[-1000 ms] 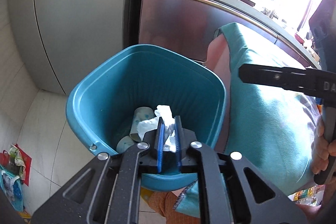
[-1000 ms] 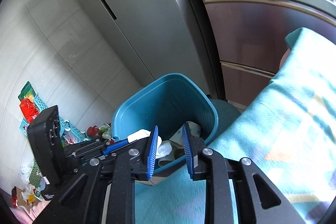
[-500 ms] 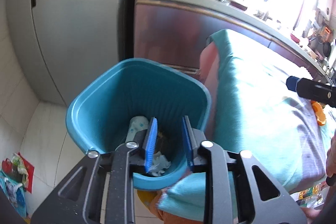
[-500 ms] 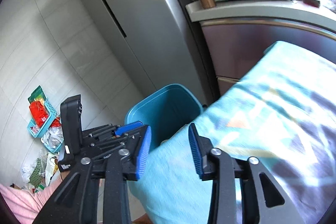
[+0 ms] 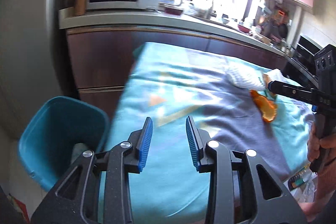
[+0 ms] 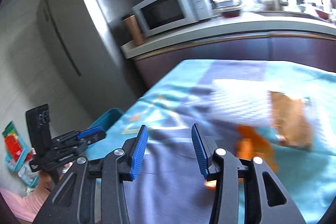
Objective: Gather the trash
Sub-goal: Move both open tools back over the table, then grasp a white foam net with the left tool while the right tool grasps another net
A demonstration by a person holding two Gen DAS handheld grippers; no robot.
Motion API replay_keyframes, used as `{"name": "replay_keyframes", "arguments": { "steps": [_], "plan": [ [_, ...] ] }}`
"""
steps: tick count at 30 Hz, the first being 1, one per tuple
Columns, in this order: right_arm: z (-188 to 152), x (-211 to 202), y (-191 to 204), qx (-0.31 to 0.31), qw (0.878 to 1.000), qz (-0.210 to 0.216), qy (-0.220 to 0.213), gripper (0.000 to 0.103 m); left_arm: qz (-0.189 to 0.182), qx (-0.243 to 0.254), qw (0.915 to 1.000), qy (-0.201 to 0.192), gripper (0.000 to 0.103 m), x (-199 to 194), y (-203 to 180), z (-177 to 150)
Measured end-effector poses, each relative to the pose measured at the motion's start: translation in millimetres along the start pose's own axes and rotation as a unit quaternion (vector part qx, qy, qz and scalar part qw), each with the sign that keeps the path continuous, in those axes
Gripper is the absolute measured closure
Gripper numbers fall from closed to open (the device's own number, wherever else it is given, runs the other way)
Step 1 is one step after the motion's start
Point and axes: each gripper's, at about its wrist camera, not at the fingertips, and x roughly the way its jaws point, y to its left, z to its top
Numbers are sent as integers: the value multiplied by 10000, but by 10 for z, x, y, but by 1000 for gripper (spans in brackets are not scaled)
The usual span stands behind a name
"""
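Both grippers, left [image 5: 169,144] and right [image 6: 169,149], opening, empty; a second ago left clamped tissue over teal plastic bin [image 5: 61,140]. Now over turquoise tablecloth [image 5: 172,85]; orange peel [image 5: 265,107] ahead-right.

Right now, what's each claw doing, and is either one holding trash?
Left claw: empty, jaws opening over the teal tablecloth.
Right claw: empty, jaws opening, orange peel just ahead.

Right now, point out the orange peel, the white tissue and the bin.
orange peel [image 5: 265,106], left wrist view, its middle.
white tissue [image 5: 244,76], left wrist view, crumpled centre.
bin [image 5: 61,117], left wrist view, inner wall.
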Motion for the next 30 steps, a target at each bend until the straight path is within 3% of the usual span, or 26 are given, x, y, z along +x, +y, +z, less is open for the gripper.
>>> {"name": "replay_keyframes", "arguments": {
  "steps": [9,15,30],
  "plan": [
    [-79,-486,-845,517,9913,-1135,-425,60,-705,412,9963,279,70,509,-794,247],
    [-150,-629,-1295,758,9852,-1471,-455,53,-972,449,9937,329,64,810,-1136,454],
    [-149,-397,-1458,294,9828,-1823,-31,51,-1269,354,9877,847,62,1438,-1457,696]
  ]
}}
